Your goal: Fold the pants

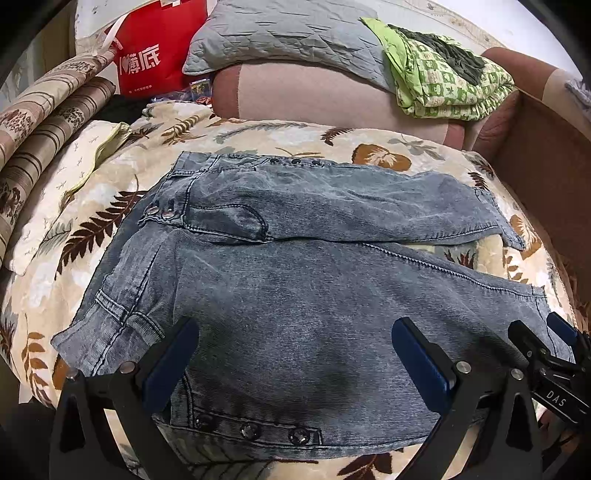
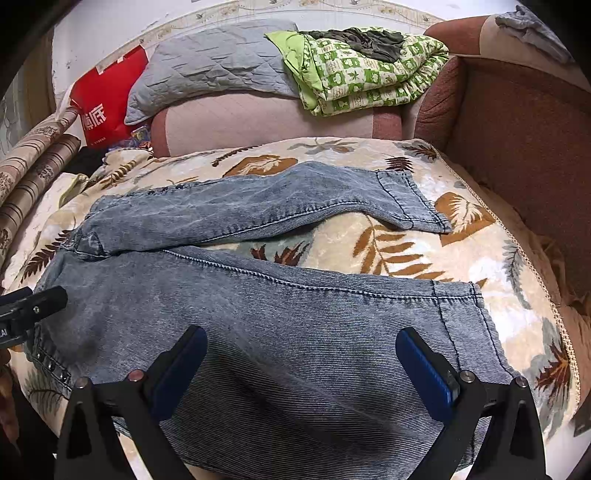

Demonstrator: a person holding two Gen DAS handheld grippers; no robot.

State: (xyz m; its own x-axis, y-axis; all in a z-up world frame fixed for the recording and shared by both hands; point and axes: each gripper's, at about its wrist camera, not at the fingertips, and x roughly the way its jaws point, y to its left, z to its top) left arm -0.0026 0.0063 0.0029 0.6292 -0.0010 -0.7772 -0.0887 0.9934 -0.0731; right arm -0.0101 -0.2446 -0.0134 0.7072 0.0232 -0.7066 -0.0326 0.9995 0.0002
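Faded blue denim pants (image 1: pixel 295 280) lie spread flat on a leaf-patterned blanket (image 1: pixel 380 155), waist to the left, both legs running right and splayed apart. My left gripper (image 1: pixel 295 347) is open, hovering over the near leg's upper part close to the waist. My right gripper (image 2: pixel 301 354) is open, hovering over the near leg (image 2: pixel 295 314) toward its hem (image 2: pixel 461 306). The right gripper also shows at the right edge of the left wrist view (image 1: pixel 543 339). The far leg (image 2: pixel 258 206) lies behind. Neither gripper holds cloth.
A sofa back (image 1: pixel 332 96) stands behind the blanket with a grey quilted pillow (image 1: pixel 280 33) and a green patterned quilt (image 1: pixel 443 74) on it. A red bag (image 1: pixel 155 55) and striped rolled fabric (image 1: pixel 44 122) sit left. A brown armrest (image 2: pixel 517 129) is right.
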